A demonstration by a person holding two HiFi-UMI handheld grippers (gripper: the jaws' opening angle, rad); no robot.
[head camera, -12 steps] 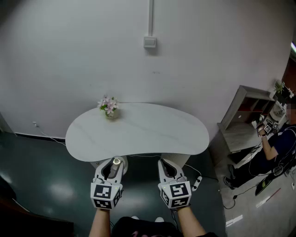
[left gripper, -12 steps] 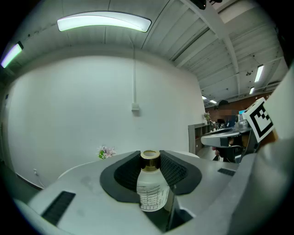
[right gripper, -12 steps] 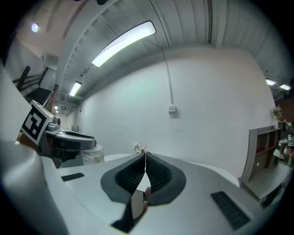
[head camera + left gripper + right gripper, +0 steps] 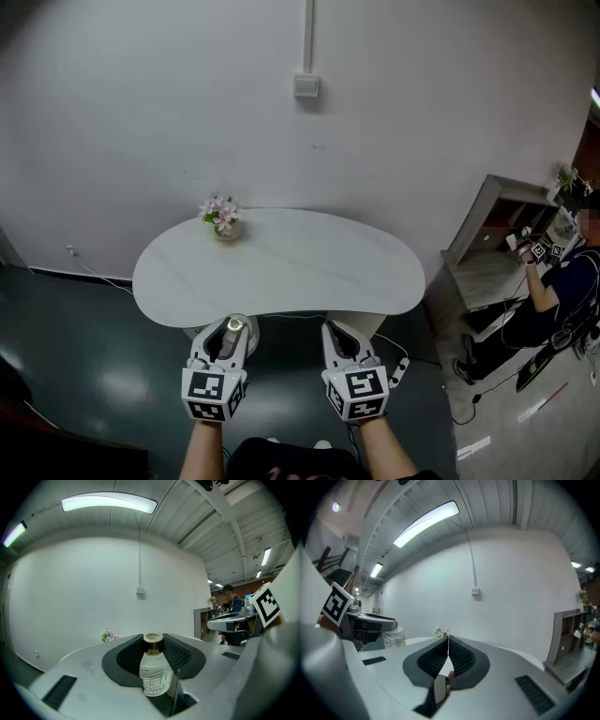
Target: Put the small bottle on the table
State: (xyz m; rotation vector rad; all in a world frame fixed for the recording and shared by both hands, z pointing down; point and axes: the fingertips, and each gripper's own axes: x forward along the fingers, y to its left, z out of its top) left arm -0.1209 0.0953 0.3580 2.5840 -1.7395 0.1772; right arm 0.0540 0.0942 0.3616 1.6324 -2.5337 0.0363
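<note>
Your left tool [image 4: 228, 330] clamps the small bottle [image 4: 153, 674] just short of the counter [image 4: 309, 267] — setting it down remains; your right tool [image 4: 339, 337] is closed, empty.

The head camera is looking steeply down from above onto the white worktop [image 4: 281, 272]. The cameras on the left gripper [image 4: 229, 330] and right gripper [image 4: 339, 333] are sitting close behind their fingers [image 4: 129, 658], facing nearly level toward the same wall [image 4: 187, 112] and flowers [image 4: 221, 214].

Table [image 4: 309, 270]: top open near, middle and right; one flower vase [image 4: 222, 221], seemingly alone, far left.
</note>
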